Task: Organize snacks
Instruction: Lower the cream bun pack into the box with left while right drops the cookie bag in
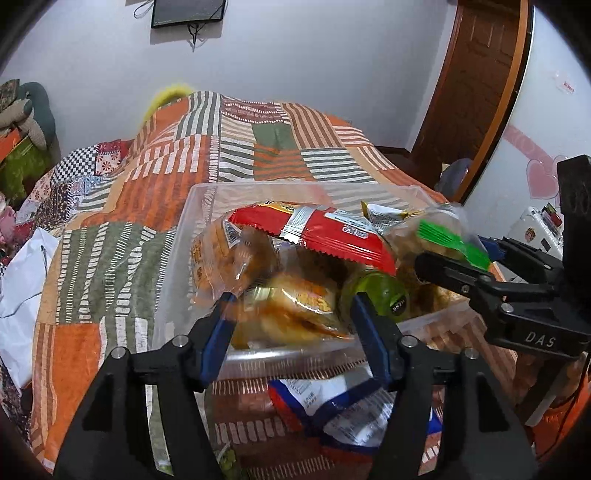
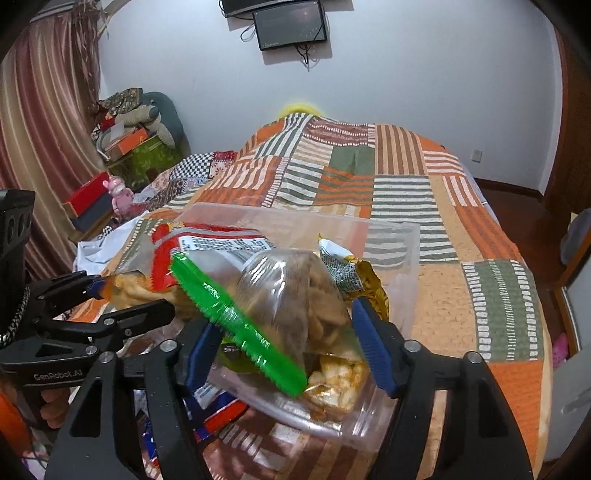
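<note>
A patchwork quilt (image 2: 406, 192) covered the bed; both grippers (image 1: 295, 317) (image 2: 288, 332) gaped over the heaped clear snack bin (image 1: 177, 266), gripping nothing.

Patchwork-quilted bed (image 2: 413, 192) — clear snack-filled bin (image 2: 402, 236), blue-and-white packet (image 1: 325, 402), white bag (image 1: 22, 288) on top.

Home bedroom. Evidence: bed (image 2: 424, 206) under an orange, green and white patchwork quilt (image 1: 155, 206); wall-mounted screen (image 2: 291, 26) with dangling cables; striped curtain (image 2: 40, 129); wooden door (image 1: 476, 85); stacked boxes and soft toys (image 2: 136, 122) in the corner; heart stickers (image 1: 543, 177) on the wall.
</note>
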The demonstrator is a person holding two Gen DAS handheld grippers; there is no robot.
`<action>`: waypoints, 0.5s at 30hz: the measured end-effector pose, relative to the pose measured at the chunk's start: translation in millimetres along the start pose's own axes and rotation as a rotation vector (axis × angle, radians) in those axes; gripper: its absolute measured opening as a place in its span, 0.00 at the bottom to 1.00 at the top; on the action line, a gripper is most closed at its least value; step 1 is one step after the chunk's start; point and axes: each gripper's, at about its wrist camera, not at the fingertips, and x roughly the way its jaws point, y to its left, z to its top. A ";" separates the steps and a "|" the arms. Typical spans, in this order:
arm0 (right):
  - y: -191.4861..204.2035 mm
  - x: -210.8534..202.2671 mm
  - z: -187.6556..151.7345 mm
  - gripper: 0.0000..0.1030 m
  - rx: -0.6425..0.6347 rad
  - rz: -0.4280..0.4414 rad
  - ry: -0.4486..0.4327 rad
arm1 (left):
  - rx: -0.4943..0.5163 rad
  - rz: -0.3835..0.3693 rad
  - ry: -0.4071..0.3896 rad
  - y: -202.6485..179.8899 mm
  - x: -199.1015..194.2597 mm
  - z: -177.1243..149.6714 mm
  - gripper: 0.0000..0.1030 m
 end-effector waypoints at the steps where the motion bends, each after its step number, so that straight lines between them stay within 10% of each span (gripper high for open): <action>1: 0.5 -2.9 0.3 0.69 -0.001 -0.001 -0.007 | 0.004 0.005 -0.004 -1.3 -2.9 -0.8 0.62; 15: 12.1 -48.3 -3.7 0.75 -0.003 0.000 -0.100 | -0.005 0.040 -0.080 -1.3 -61.0 -19.1 0.62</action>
